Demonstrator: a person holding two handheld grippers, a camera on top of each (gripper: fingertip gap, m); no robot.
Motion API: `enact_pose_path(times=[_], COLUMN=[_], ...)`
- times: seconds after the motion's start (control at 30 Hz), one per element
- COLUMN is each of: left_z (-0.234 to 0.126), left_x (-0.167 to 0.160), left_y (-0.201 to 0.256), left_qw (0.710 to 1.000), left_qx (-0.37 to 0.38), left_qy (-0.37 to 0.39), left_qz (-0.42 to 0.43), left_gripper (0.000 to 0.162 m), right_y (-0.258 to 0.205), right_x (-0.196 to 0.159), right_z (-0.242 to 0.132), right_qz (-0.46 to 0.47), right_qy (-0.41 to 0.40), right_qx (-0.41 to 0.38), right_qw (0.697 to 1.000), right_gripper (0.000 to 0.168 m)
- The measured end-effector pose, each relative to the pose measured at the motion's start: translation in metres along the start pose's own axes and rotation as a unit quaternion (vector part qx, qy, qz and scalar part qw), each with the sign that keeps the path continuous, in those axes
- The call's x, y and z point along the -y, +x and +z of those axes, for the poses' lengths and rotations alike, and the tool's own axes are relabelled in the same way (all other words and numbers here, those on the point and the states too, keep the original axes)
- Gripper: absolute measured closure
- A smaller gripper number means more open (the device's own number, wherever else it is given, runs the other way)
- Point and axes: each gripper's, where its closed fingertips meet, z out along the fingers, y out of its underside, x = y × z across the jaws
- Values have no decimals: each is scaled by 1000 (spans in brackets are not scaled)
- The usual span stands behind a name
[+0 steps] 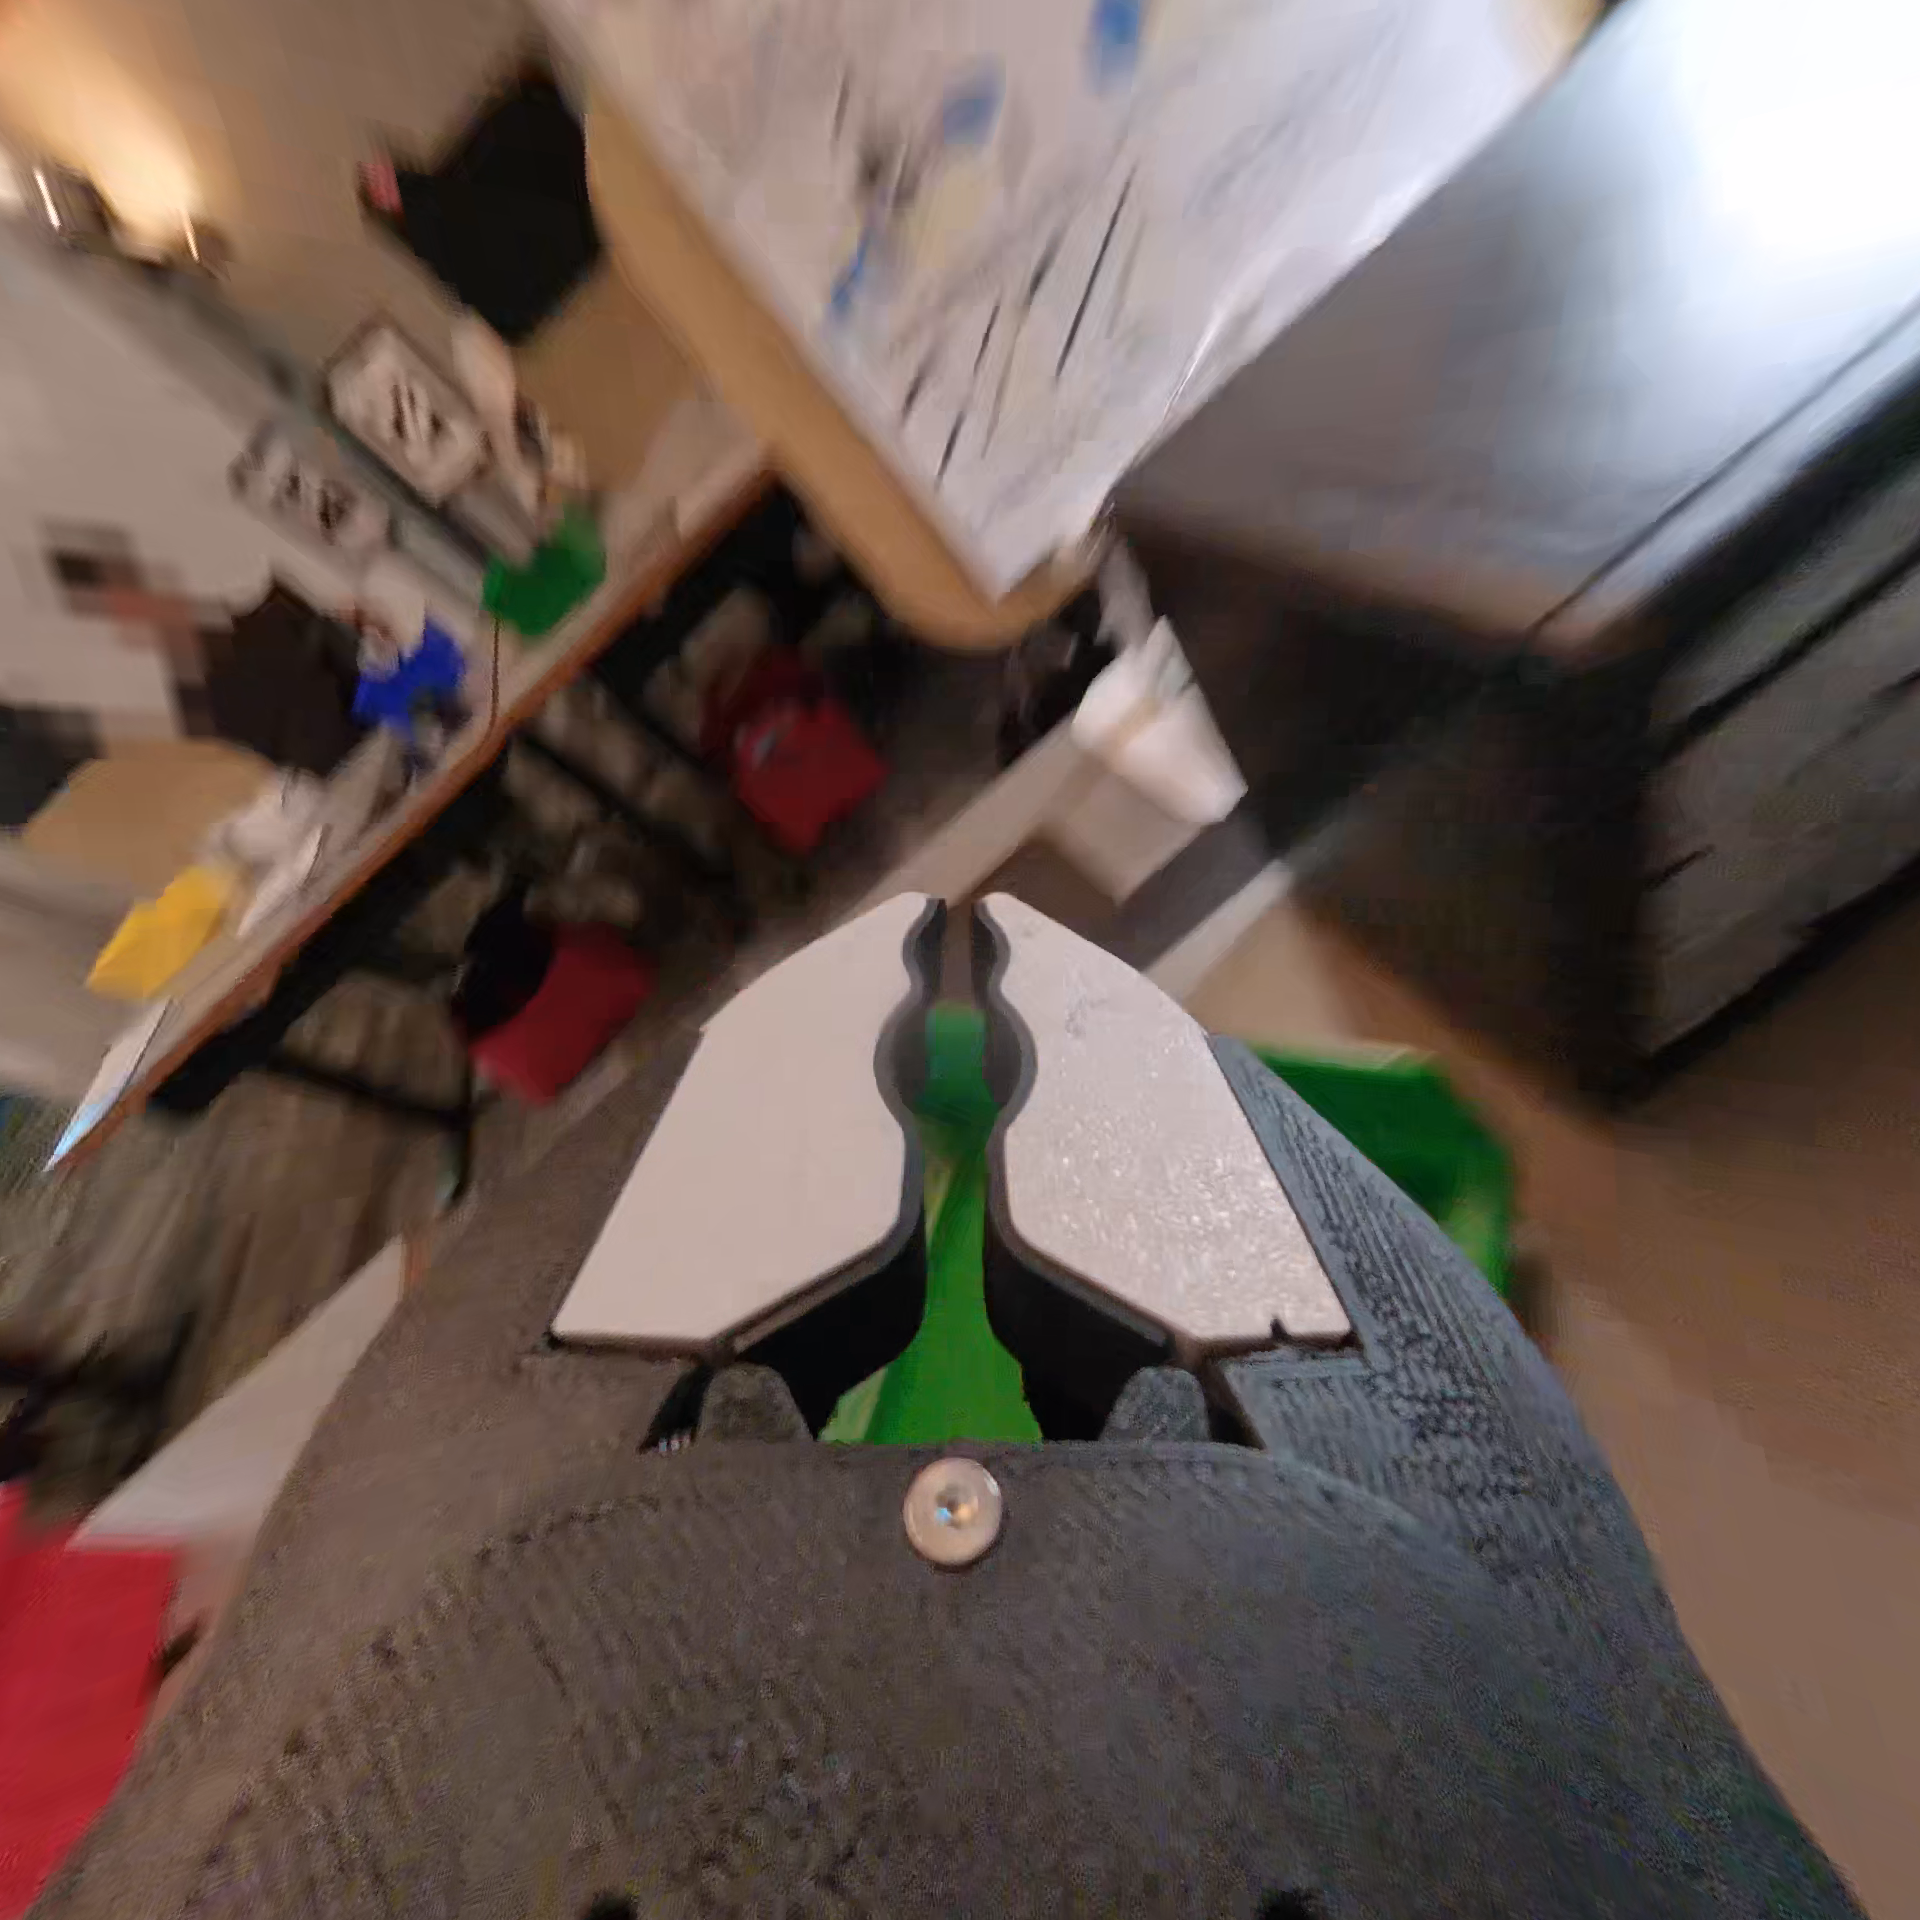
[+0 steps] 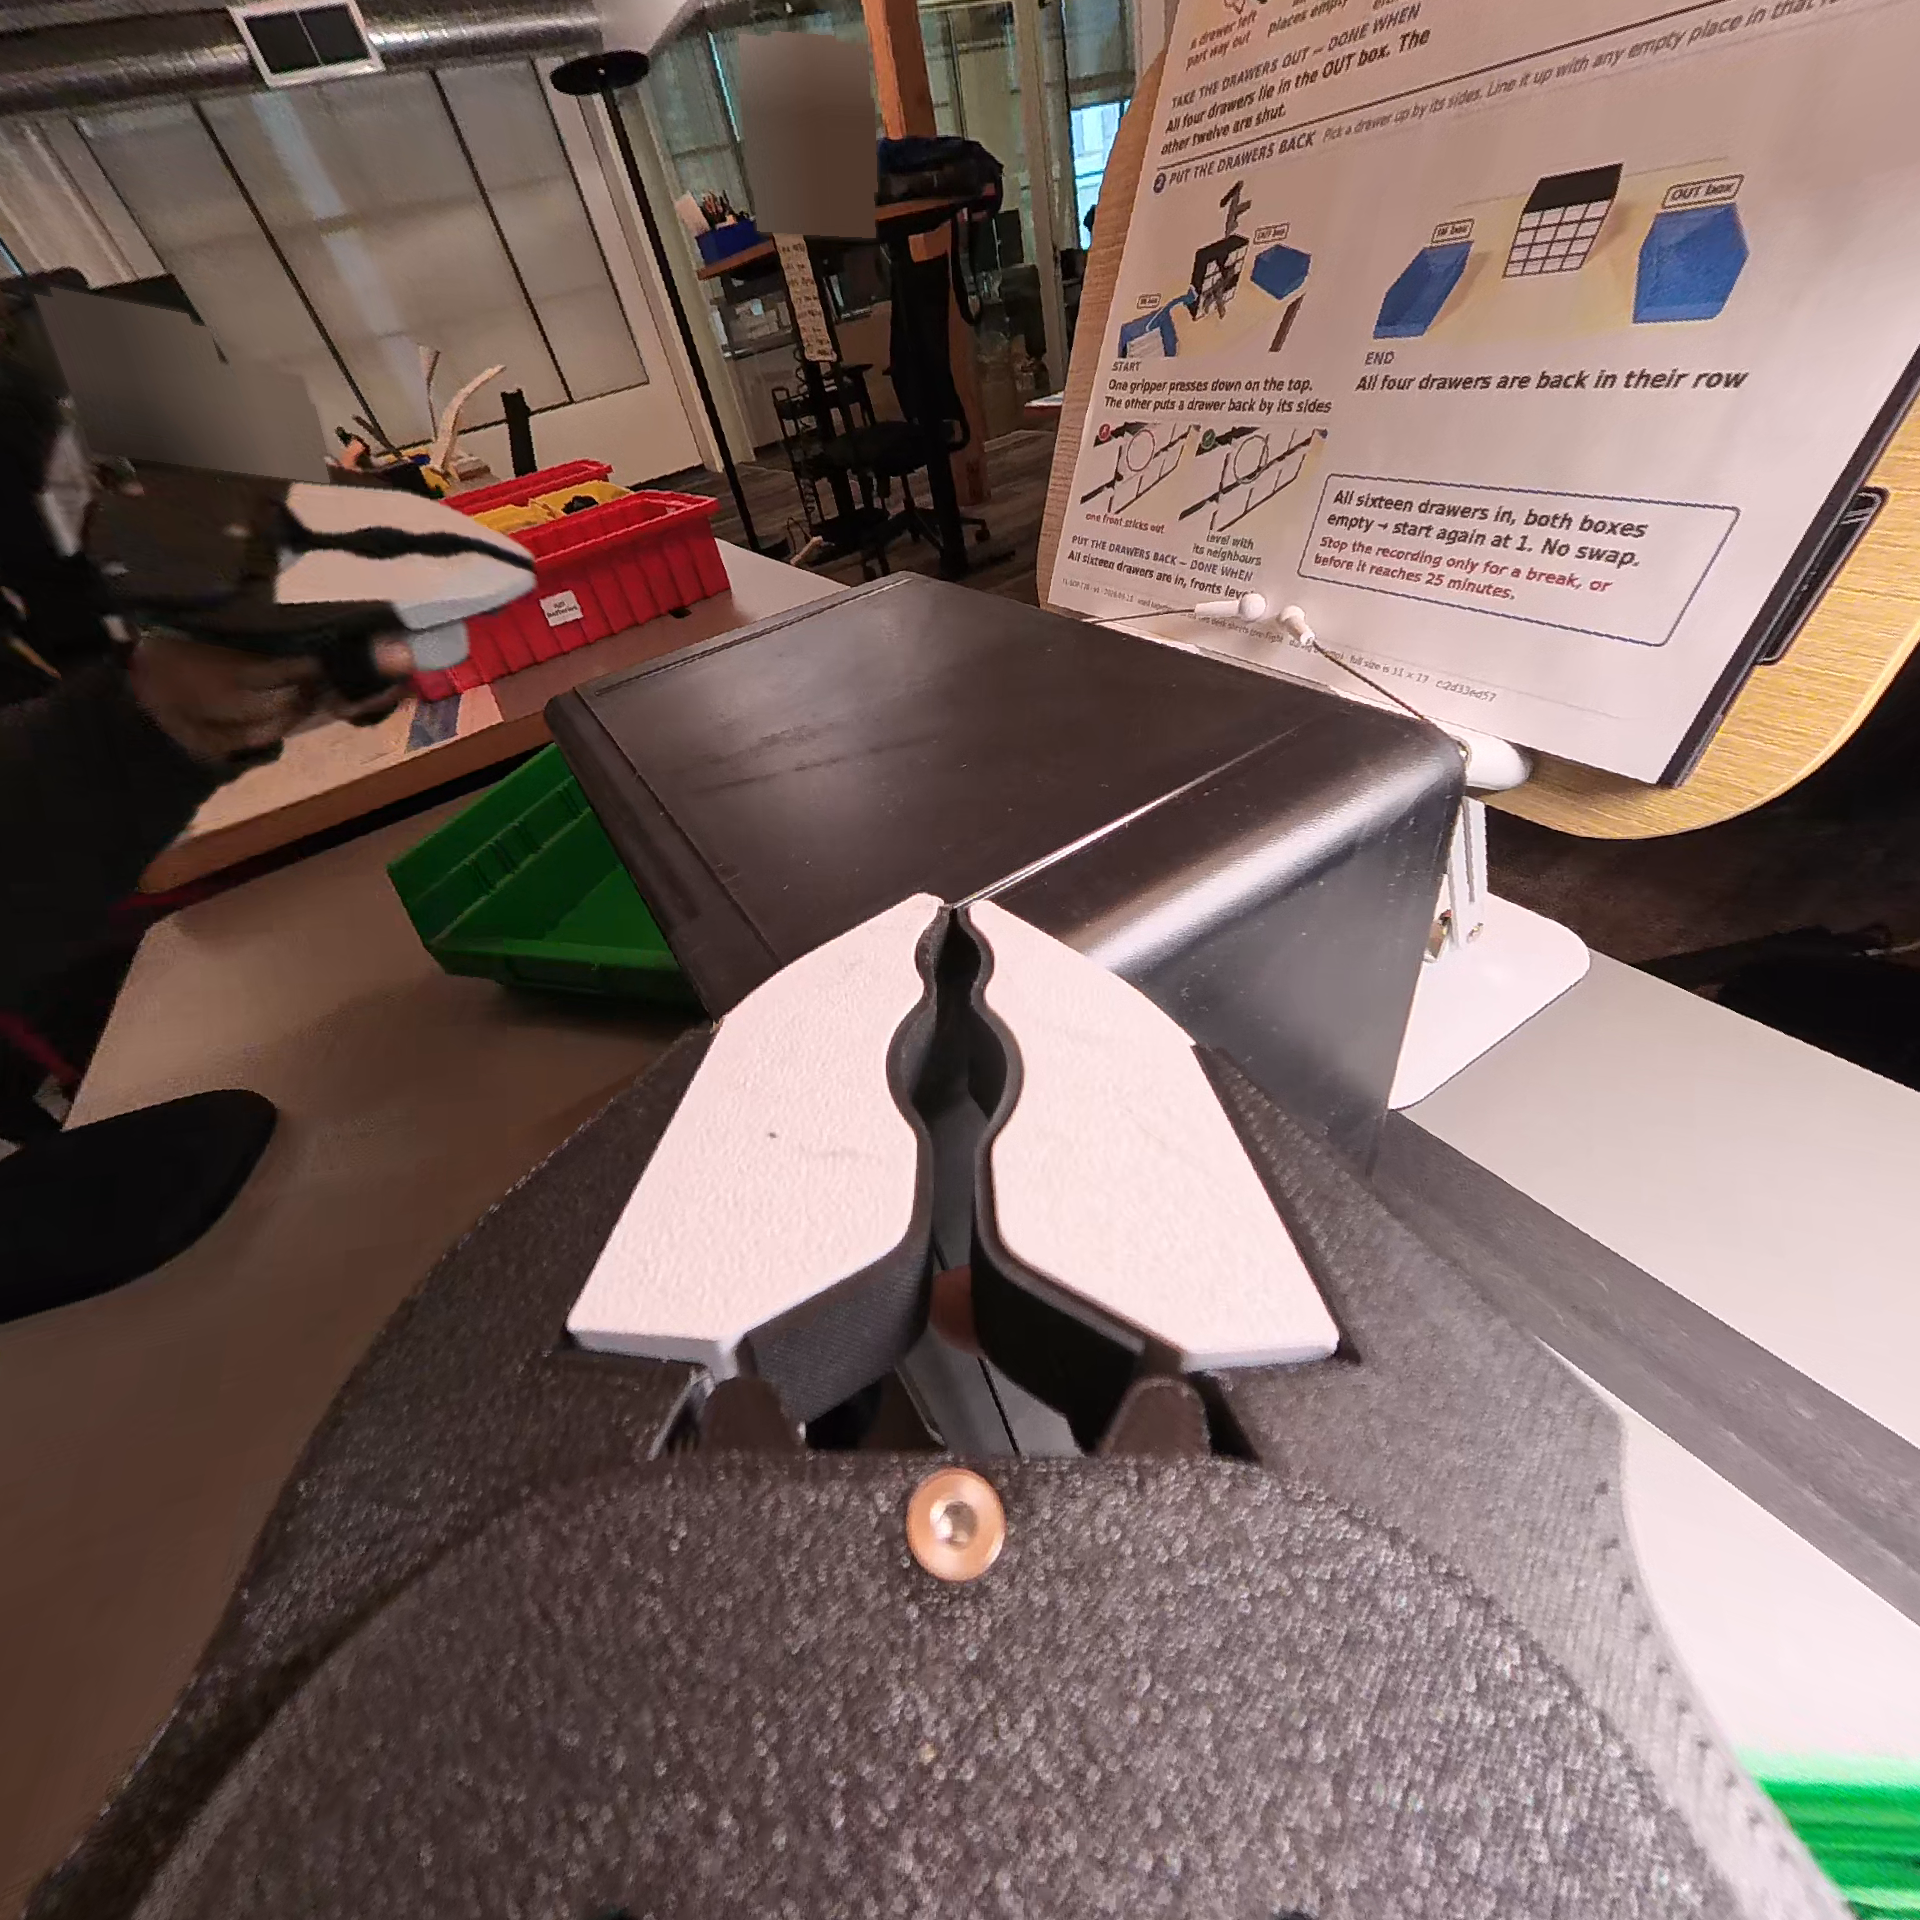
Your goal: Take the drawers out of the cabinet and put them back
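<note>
A: Entry. My right gripper (image 2: 954, 920) has its jaws closed together on nothing, tips just above the near top edge of the black cabinet (image 2: 935, 748). The cabinet lies directly ahead of it and below, its top running away from me toward the instruction board (image 2: 1455, 436). No drawer fronts show in either view; they face away from these cameras.

B: And the left?

A: My left gripper (image 1: 958, 914) is also nearly shut, a thin slit between the tips, and empty. In the right wrist view it hangs in the air to the cabinet's left, well apart from it. So the right is nearer: judged from that, it is placed to press down on the top while the left goes for a drawer.

B: Which way must the left travel?

A: In its own view, which is tilted and heavily blurred, the cabinet sits to its right and the green bin (image 1: 1392, 1132) is below the fingers. The cabinet front is probably further right still, though I cannot confirm it.

B: Counts?

A: One cabinet. Two grippers. One green bin (image 2: 520, 883) beside the cabinet's left wall, touching or nearly so; a green edge at the right view's bottom corner may be a second. Red bins (image 2: 613, 561) on the far table: two at least. Drawers visible: none.
</note>
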Motion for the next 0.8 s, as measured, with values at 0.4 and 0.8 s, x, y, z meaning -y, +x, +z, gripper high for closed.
enact_pose_path(times=[0.4, 0.8], left_z=[32, 27], left_x=[-261, -289], left_y=[-74, -51], left_qw=[850, 770], left_qx=[-57, -121], left_qy=[-503, -599], left_qz=[148, 183], left_gripper=[131, 160], right_y=[1, 2], right_x=[0, 0], right_z=[0, 1], right_qz=[1, 0], right_qy=[2, 0], right_qx=[-3, 0], right_qw=[1000, 1000], right_gripper=[168, 168])
